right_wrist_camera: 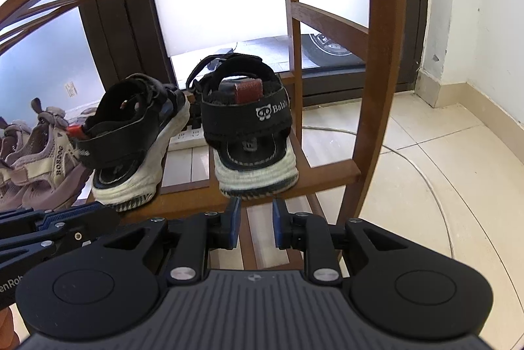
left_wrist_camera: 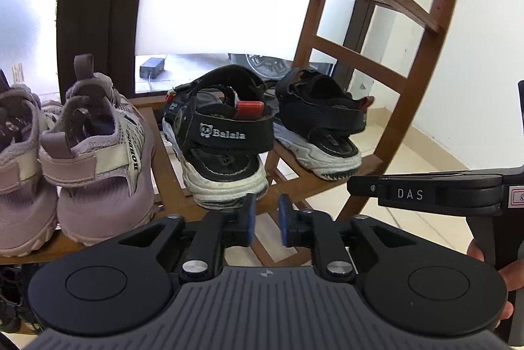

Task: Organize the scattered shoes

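Now both tongs sit empty before the brown slatted wooden shoe rack (right_wrist_camera: 327,178) — pair placed, straightening next

Left gripper (left_wrist_camera: 266,219) and right gripper (right_wrist_camera: 256,220) each stand slightly parted, holding nothing. Two black strap sandals with white soles rest on one shelf: the left sandal (left_wrist_camera: 222,137) askew, the right sandal (right_wrist_camera: 252,133) squarer — likely needing a nudge. Mauve mesh sneakers (left_wrist_camera: 98,153) sit beside them

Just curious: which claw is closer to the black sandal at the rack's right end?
The right claw, open, sits just behind the right-end sandal. The left claw, also open, sits behind the other black sandal.
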`<act>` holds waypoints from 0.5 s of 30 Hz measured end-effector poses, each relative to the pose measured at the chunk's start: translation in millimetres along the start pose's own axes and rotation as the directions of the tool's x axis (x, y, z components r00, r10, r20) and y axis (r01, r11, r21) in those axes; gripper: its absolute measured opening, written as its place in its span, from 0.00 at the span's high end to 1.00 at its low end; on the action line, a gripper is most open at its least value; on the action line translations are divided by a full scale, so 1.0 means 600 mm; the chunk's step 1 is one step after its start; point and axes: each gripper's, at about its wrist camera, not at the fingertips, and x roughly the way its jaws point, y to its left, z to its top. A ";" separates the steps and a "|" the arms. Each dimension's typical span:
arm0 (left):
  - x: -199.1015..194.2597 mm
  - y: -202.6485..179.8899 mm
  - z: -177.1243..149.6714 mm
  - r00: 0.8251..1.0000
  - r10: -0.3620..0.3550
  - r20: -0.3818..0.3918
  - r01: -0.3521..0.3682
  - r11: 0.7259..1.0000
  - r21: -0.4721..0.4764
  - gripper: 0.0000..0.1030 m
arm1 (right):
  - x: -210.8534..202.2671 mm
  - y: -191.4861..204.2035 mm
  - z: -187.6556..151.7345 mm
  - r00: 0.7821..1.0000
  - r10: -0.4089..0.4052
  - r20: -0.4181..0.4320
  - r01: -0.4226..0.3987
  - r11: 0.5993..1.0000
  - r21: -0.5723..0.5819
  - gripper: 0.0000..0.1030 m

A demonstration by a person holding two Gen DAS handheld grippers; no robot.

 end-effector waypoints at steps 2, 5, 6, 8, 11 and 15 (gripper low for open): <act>-0.015 -0.010 0.000 1.000 0.005 0.009 -0.005 1.000 0.019 0.64 | -0.010 0.001 -0.001 1.000 -0.003 -0.010 0.003 1.000 -0.004 0.74; -0.039 -0.025 -0.002 1.000 0.013 0.025 -0.014 0.999 0.049 0.55 | -0.036 0.008 -0.009 1.000 -0.010 -0.011 0.009 1.000 -0.023 0.67; -0.048 -0.031 -0.003 1.000 0.018 0.023 -0.019 0.998 0.059 0.53 | -0.045 0.011 -0.011 1.000 -0.011 -0.011 0.011 1.000 -0.029 0.65; -0.061 -0.037 -0.005 1.000 0.022 0.018 -0.023 0.998 0.064 0.46 | -0.067 0.016 -0.013 1.000 -0.014 -0.003 0.014 0.999 -0.041 0.55; -0.088 -0.042 -0.006 1.000 0.025 0.008 -0.026 0.997 0.069 0.38 | -0.104 0.025 -0.019 1.000 -0.020 0.010 0.020 0.998 -0.058 0.45; -0.136 -0.047 -0.012 0.999 0.032 0.010 -0.033 0.993 0.116 0.27 | -0.154 0.045 -0.033 0.998 -0.052 0.030 0.055 0.994 -0.097 0.24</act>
